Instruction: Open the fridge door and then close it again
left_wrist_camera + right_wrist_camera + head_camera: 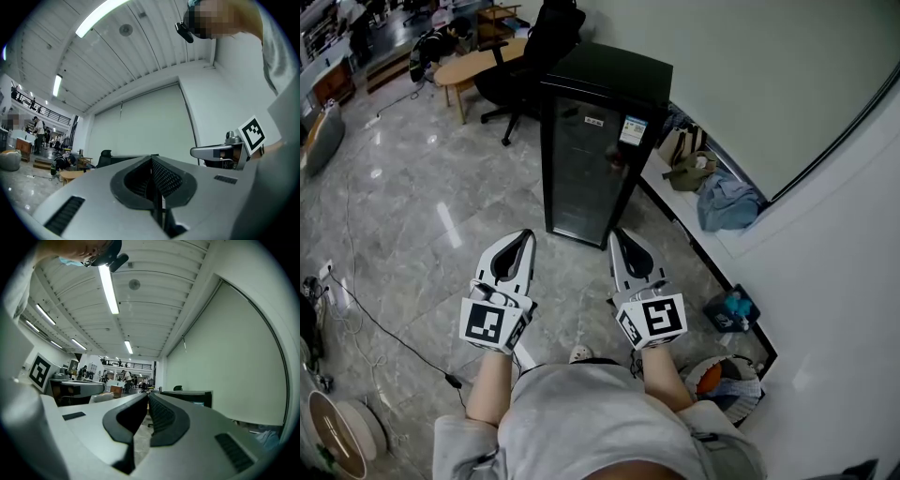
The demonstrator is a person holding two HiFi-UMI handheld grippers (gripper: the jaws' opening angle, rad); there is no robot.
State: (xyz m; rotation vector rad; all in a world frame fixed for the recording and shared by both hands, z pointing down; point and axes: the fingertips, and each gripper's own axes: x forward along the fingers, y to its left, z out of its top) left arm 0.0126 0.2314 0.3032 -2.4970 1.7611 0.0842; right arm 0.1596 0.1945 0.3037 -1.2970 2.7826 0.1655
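The black fridge [602, 141] stands on the grey marble floor [422, 216] beside the white wall, its dark glass door [586, 173] flat against the cabinet and closed, with 2 small stickers near the door's top edge. The person holds both grippers out level in front of it, side by side and apart from each other, neither touching the fridge. The left gripper [528, 236] has its jaws pressed together with nothing between them, as its own view confirms [151, 160]. The right gripper [617, 234] points at the lower right corner of the door; its jaws also meet at the tips and pinch nothing [147, 395], and the fridge's top shows just to the right of them in that view. A black office chair [546, 42] stands behind the fridge. Bags and a blue cloth [727, 199] lie along the low ledge by the wall to the right of the fridge. A thin black cable [389, 330] runs across the floor to the left of the person.
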